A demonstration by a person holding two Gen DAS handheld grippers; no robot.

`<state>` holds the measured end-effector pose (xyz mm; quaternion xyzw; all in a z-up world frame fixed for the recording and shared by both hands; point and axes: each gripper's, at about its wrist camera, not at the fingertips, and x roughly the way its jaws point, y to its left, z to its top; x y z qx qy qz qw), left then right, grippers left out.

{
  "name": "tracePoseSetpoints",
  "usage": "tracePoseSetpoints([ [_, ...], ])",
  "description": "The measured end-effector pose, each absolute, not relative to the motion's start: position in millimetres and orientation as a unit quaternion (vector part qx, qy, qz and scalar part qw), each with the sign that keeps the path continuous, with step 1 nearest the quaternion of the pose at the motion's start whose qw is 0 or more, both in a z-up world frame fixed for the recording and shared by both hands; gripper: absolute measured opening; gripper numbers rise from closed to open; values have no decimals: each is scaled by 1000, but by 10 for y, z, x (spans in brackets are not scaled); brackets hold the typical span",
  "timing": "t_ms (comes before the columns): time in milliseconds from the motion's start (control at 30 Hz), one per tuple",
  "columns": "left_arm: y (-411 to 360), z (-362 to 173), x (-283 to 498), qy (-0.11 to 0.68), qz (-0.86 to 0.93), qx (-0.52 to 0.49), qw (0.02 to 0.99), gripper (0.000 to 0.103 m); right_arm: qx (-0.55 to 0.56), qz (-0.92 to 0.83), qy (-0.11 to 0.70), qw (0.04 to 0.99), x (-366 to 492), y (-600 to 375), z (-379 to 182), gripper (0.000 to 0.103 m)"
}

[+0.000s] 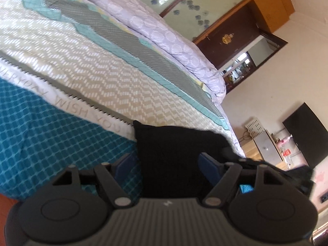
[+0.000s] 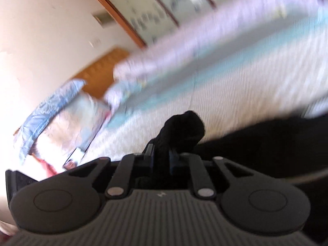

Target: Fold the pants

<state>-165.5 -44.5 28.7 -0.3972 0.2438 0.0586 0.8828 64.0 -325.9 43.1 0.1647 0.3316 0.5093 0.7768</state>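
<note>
Left black two-finger gripper (image 1: 167,165): jaws spread wide, blue-padded fingers (image 1: 125,164) standing well apart on either side of a flat panel of black knitted pants (image 1: 174,153). Fabric lying between the fingers; whether either pad actually presses it, cannot tell, though with so wide a gap nothing looks pinched.

Right black two-finger gripper (image 2: 161,160): jaws drawn close together, clenched on a bunched fold of the same black pants (image 2: 184,129), a lump of cloth bulging out above the fingertips and more dark fabric trailing off to the right.

Pants over the near edge of the bed, on a patterned bedspread of teal checks, cream zigzag and grey bands (image 1: 82,65).

Left wrist view only: sharp detail of the bedspread, a rolled lilac quilt (image 1: 164,26) along its far side, a dark wooden cabinet (image 1: 231,41) and a grey side unit (image 1: 266,147) by the wall.

Right wrist view only: heavily motion-blurred, a blue-and-white pillow (image 2: 61,110) at the head of the bed.
</note>
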Motion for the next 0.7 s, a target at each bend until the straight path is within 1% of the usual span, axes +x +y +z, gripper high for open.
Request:
tracePoseSetpoints([
  [67, -477, 313, -1552, 242, 46, -393, 886, 73, 153, 485, 322, 798, 644, -3423, 412, 16],
  [133, -551, 337, -1428, 245, 33, -386, 889, 73, 118, 443, 368, 809, 741, -3394, 167, 23],
  [200, -675, 366, -1256, 252, 15, -370, 894, 72, 67, 379, 435, 814, 808, -3308, -158, 24],
  [233, -750, 383, -1177, 256, 9, -356, 899, 72, 88, 378, 449, 805, 818, -3373, -246, 23],
  [267, -822, 396, -1092, 263, 6, -344, 901, 72, 113, 380, 447, 802, 816, -3445, -244, 24],
  [300, -889, 408, -1008, 270, 0, -335, 902, 72, 121, 384, 446, 799, 821, -3489, -191, 29],
  [333, -951, 416, -930, 276, -11, -329, 903, 72, 124, 389, 438, 801, 828, -3523, -119, 36],
  [367, -1010, 422, -851, 281, -22, -322, 904, 72, 134, 394, 418, 807, 810, -3571, -48, 38],
  [433, -1116, 412, -705, 294, -36, -304, 906, 72, 151, 401, 387, 817, 860, -3726, 93, 38],
  [533, -1271, 325, -523, 319, -54, -279, 904, 72, 176, 366, 361, 840, 948, -4089, 212, 38],
  [600, -1369, 166, -410, 360, -54, -254, 896, 71, 195, 333, 354, 852, 1021, -4377, 211, 38],
  [667, -1469, -79, -322, 415, -39, -209, 885, 71, 207, 301, 351, 862, 1085, -4582, 165, 38],
  [700, -1506, -155, -344, 414, -42, -188, 890, 73, 208, 285, 352, 867, 1113, -4695, 137, 38],
])
